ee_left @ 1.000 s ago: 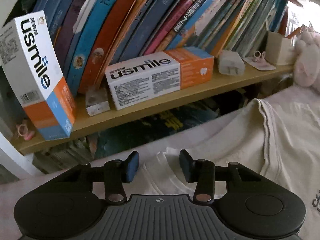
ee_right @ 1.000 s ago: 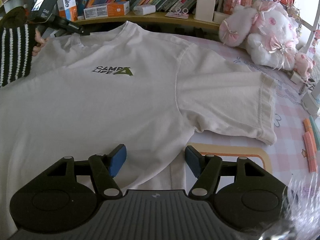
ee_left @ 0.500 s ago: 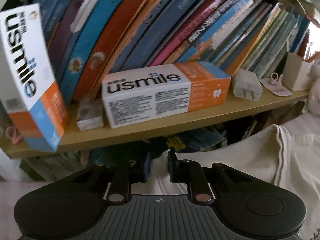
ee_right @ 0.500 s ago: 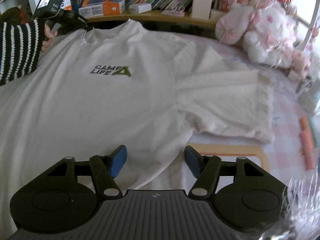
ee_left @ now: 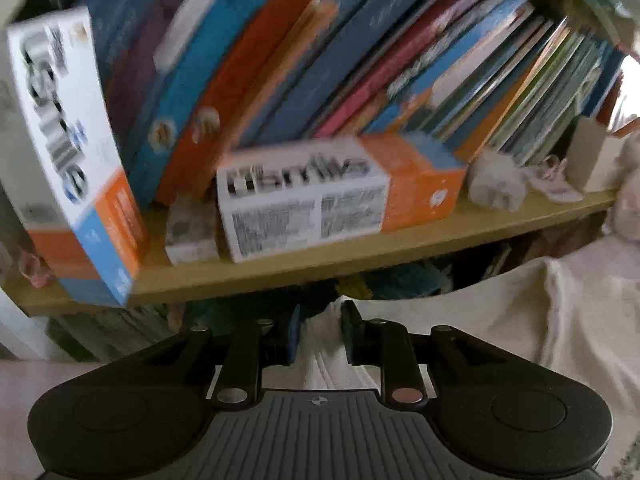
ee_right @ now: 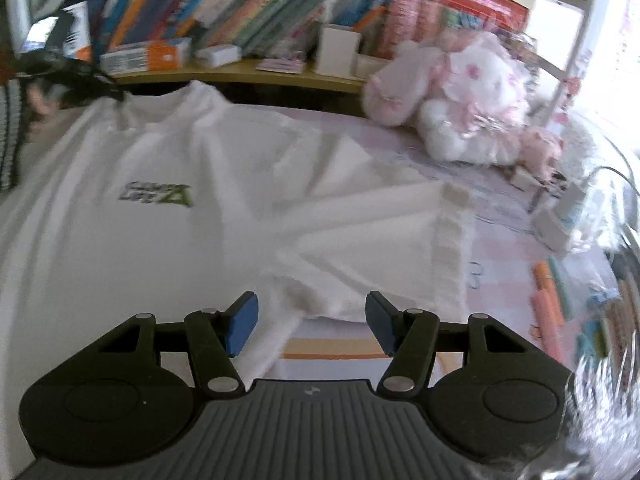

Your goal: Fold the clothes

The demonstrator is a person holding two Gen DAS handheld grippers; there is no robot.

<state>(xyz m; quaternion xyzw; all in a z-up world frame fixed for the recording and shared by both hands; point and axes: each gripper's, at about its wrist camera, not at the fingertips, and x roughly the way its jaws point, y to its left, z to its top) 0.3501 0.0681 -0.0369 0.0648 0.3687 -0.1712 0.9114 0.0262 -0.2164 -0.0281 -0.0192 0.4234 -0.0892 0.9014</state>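
A white T-shirt (ee_right: 168, 216) with a green chest logo lies spread flat on a pink checked bed (ee_right: 504, 248), its collar at the far side beside a bookshelf (ee_left: 360, 248). The left gripper (ee_left: 319, 334) has a bunched fold of the shirt's collar between its narrow, opening jaws. The right gripper (ee_right: 310, 322) hovers with jaws wide over the near sleeve, gripping nothing.

A home bedroom or child's study corner

A wooden shelf (ee_left: 400, 248) carries a crowded row of leaning picture books (ee_left: 360, 60), two toothpaste boxes (ee_left: 320, 196) and a small white pen holder (ee_right: 338, 50); pink and white plush toys (ee_right: 460, 108) sit on a pink checked cover (ee_right: 504, 248) (a bed or a bench, hard to tell), with coloured markers (ee_right: 548, 296) beside them.
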